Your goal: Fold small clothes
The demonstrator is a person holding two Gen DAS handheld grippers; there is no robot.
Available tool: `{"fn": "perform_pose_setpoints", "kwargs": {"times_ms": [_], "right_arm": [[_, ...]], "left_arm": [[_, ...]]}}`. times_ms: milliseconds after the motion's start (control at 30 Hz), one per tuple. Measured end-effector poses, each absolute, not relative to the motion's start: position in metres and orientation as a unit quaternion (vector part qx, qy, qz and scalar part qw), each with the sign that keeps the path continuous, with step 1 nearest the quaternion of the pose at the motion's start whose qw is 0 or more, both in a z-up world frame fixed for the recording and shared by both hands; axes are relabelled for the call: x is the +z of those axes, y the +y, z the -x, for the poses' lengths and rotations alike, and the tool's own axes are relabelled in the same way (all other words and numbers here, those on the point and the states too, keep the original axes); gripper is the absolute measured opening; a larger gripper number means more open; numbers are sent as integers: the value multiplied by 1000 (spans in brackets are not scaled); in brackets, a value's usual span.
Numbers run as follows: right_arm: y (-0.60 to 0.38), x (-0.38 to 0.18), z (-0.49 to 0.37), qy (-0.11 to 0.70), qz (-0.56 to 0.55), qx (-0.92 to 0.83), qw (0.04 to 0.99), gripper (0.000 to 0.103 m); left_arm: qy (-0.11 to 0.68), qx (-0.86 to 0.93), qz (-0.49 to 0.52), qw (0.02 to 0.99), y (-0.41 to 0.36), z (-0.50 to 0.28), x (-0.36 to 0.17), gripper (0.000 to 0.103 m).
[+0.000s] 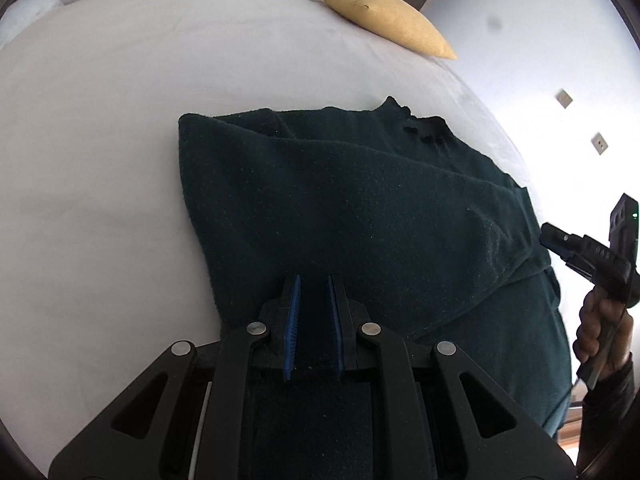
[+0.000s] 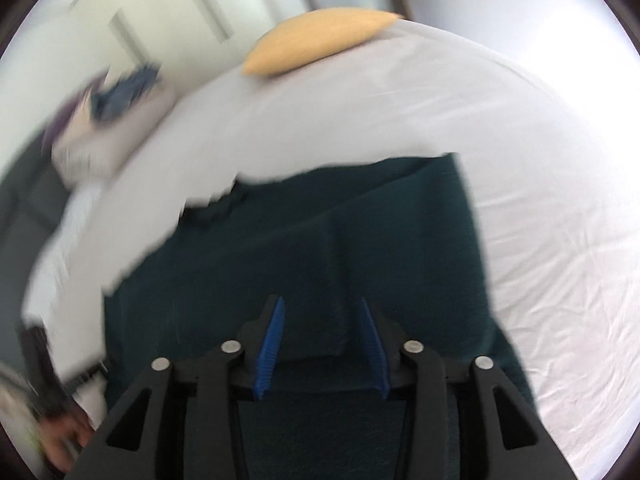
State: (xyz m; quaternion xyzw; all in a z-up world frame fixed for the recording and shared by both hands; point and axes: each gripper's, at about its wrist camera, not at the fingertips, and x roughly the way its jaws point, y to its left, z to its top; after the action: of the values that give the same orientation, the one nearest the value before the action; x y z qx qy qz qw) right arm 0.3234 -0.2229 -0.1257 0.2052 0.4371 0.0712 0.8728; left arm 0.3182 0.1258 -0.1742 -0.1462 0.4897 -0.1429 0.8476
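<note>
Sweater point(image 1: 360, 208) lies on the bed point(image 1: 100, 140), sleeve already folded across the body. My left gripper point(image 1: 314, 320) is nearly together, pinching the near hem to anchor it. My right gripper point(image 2: 322, 344) hangs over the cloth at 3 o'clock, jaws apart, empty — free to regrip.

Yellow cushion point(image 1: 384, 16) on white bed point(image 1: 120, 128)

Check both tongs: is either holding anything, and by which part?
Left tongs look pinched on the dark green sweater at its near edge. Right tongs stand open over the sweater, gripping nothing.
</note>
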Motion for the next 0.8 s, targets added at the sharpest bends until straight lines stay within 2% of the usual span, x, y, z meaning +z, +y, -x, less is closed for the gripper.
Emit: {"fn": "perform_pose_setpoints", "kwargs": {"times_ms": [167, 333, 533, 800], "right_arm": [[-289, -130, -331, 420, -387, 98, 815, 46], [-305, -124, -325, 403, -426, 119, 801, 49], [-283, -134, -332, 437, -397, 138, 795, 52], [-207, -158, -361, 517, -267, 120, 804, 55]], "left_arm": [[489, -146, 155, 846, 128, -314, -175, 13], [488, -146, 154, 847, 130, -312, -176, 13], [488, -149, 162, 845, 131, -313, -177, 13], [488, -150, 161, 845, 132, -312, -178, 13]]}}
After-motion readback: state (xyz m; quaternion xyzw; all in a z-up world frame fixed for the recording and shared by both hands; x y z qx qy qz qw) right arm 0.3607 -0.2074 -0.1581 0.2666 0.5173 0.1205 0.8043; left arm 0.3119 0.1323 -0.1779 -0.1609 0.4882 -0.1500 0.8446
